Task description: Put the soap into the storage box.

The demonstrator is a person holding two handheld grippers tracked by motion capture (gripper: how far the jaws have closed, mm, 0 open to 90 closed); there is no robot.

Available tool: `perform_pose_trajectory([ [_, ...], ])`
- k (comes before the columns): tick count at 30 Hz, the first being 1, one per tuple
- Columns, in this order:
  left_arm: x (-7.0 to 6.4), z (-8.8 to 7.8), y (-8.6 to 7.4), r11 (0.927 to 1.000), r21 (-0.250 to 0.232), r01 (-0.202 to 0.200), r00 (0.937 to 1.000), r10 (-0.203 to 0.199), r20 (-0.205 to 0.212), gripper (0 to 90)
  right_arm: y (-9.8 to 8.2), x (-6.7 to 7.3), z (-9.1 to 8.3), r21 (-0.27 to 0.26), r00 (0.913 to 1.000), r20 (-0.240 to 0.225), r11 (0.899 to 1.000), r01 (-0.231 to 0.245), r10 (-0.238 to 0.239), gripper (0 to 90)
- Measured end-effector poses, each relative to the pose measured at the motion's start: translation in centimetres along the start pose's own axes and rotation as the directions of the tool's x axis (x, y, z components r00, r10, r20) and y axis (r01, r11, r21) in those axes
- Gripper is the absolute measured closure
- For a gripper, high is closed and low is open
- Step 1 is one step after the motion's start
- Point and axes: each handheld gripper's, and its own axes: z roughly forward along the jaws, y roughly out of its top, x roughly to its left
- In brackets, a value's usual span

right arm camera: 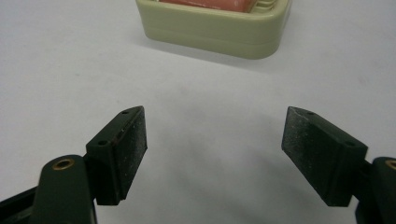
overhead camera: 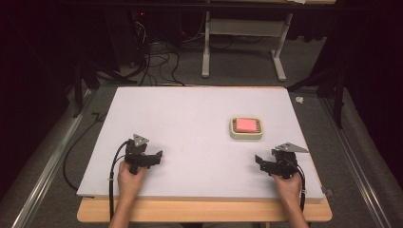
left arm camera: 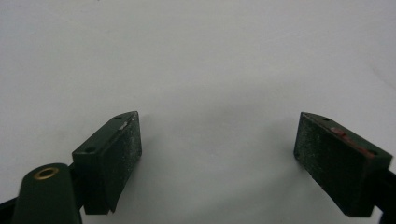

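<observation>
Both hands low on tabletop (overhead camera: 190,109); left tongs (overhead camera: 154,159), right tongs (overhead camera: 262,163) wide open, empty, right aimed toward cream dish (overhead camera: 246,128) holding pink block (overhead camera: 246,125).

The high view looks forward and down over the whole table (overhead camera: 190,118). Each gripper view sits low and close above the white surface, looking out between wide-parted jaws. The right gripper view and the high view share the cream soap dish (right arm camera: 219,32) ahead.
</observation>
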Motion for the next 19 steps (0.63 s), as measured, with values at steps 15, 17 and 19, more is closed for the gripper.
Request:
perform_pose_trajectory([
  [15,0.0,0.0,0.0,1.0,0.0,0.0,1.0,0.0,-0.001,15.5,-0.1,1.1,1.1,0.095,0.9948,0.046,0.992,0.087,-0.091,19.8],
  [17,0.0,0.0,0.0,1.0,0.0,0.0,1.0,0.0,-0.001,15.5,-0.1,1.2,1.2,0.095,0.9938,0.051,0.991,0.093,-0.098,19.6],
  [19,0.0,0.0,0.0,1.0,0.0,0.0,1.0,0.0,-0.001,15.5,-0.1,1.1,1.2,0.096,0.9942,0.05,0.991,0.091,-0.096,19.6],
])
